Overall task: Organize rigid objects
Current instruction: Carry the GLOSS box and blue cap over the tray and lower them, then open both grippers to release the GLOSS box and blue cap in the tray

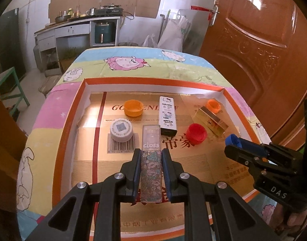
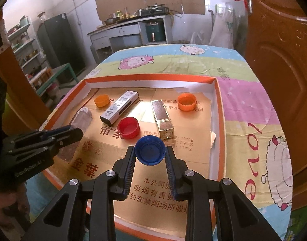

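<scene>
Here, a shallow cardboard tray with an orange rim (image 1: 59, 140) lies on a table under a pastel cartoon-sheep cloth (image 1: 133, 64). The left gripper (image 1: 150, 154) is closed on a clear rectangular lip-gloss tube with a floral lower half (image 1: 151, 160), pads pressed against both long sides, the tube pointing toward the tray's far edge and held over the tray's near middle. The right gripper (image 2: 150, 151) is clamped on a blue plastic bottle cap (image 2: 150, 150), open side toward the camera, its jaws only partly apart to fit the cap; it hangs over the near right part of the tray.

Lying in the tray: a white bottle cap with a printed code (image 1: 121, 130) toward the left edge, a light-orange cap (image 1: 133, 107) toward the far left, a white oblong box with cartoon print (image 1: 168, 116) in the middle, a red cap (image 1: 196, 133) just right of it, a gold rectangular box (image 1: 211, 123) toward the right edge, and a darker orange cap (image 1: 213, 105) in the far right corner.
</scene>
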Available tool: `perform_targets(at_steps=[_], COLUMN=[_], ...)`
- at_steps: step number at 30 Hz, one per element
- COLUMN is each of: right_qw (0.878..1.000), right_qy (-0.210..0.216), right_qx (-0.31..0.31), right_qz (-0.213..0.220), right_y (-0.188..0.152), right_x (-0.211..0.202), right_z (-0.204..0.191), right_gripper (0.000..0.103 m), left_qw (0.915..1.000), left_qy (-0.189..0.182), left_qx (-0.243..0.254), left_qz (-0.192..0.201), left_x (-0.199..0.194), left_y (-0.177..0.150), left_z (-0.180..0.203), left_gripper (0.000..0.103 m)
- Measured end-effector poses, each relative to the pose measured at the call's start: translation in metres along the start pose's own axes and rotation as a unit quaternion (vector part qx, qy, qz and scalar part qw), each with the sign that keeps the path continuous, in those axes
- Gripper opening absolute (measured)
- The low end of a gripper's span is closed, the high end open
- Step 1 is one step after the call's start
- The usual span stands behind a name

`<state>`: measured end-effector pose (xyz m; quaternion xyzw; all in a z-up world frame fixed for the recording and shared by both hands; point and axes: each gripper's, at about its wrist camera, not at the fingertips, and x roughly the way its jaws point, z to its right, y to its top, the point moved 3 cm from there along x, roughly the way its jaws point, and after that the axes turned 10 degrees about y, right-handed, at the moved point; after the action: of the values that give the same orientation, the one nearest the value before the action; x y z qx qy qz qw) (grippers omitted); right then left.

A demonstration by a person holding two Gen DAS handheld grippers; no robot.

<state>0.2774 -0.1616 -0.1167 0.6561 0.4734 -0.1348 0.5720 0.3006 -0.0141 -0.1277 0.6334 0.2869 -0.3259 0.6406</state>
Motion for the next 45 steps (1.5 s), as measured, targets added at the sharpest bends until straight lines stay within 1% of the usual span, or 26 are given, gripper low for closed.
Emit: perform_targets(at_steps=[11,23,30,38,45], right_qw=[1.000,1.000,1.000,0.999,0.999], right_qy=[0.000,-0.003,-0.012,-0.032,-0.035], right_qx=[0.001,-0.005,-0.014,-0.032,-0.032], right_qz=[-0.009,-0.014,-0.016,-0.017,-0.016], right_y=[-0.002,-0.003,-0.003,-0.004,-0.004], right_x=[0.010,0.016,0.019,0.022,0.021], right_z=[0.006,0.005,0.003,-0.001,-0.001], right_gripper=[0.031,0.031,0.030,0.031,0.031], left_qw=[0.9999,0.9999,0.9999,0.9999,1.0000], left_qy=[0.006,0.004,0.005,0.005,0.003], left_qx=[0.006,0.006,0.008,0.008,0.006], left_qz=[-0.008,-0.009,-0.005,-0.004,-0.005], left_x=[0.010,0.014,0.016,0.016,0.016], left_y=[0.000,-0.001,-0.002,-0.002,-0.003], left_z=[0.002,0.002,0.003,0.003,0.003], left_gripper=[0.021,0.021,0.021,0.022,0.022])
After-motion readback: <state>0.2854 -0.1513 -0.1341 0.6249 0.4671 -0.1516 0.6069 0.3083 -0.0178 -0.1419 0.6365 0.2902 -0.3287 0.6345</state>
